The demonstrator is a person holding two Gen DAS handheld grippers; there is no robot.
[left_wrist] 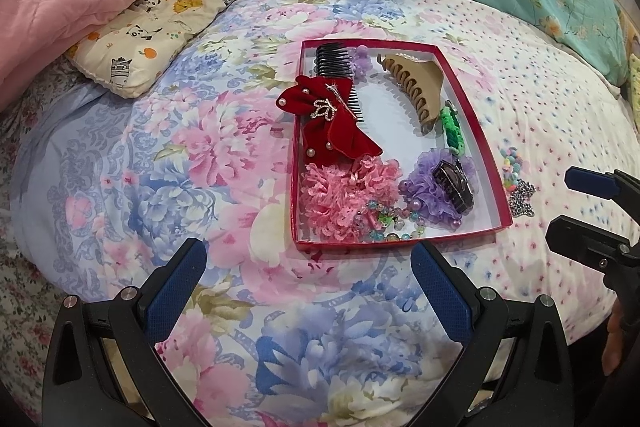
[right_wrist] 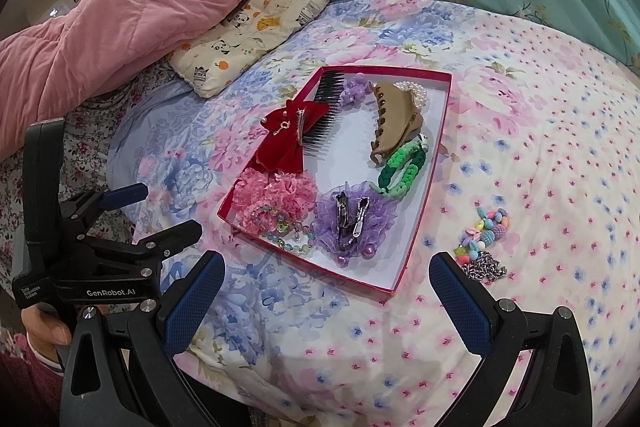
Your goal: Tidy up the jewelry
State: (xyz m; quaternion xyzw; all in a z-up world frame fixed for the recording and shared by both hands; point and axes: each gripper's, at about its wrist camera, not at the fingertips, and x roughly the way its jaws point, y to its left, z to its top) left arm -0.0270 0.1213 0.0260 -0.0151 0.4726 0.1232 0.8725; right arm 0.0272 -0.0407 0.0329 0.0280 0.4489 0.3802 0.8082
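On the flowered bedspread (right_wrist: 520, 131) sits a shallow red-rimmed box (left_wrist: 474, 115), holding a black comb (left_wrist: 334, 67), red velvet bow (left_wrist: 332, 131), tan claw clip (right_wrist: 396, 123), green braided band (right_wrist: 402, 167), pink scrunchie (left_wrist: 344, 195), purple scrunchie (right_wrist: 356, 215) with a dark clip on it, and a beaded bracelet (right_wrist: 288, 231). Just outside lie colourful beads and a chain (right_wrist: 482, 239). Both grippers, left (left_wrist: 308, 287) and right (right_wrist: 326, 299), hover near the box, jaws spread, holding nothing.
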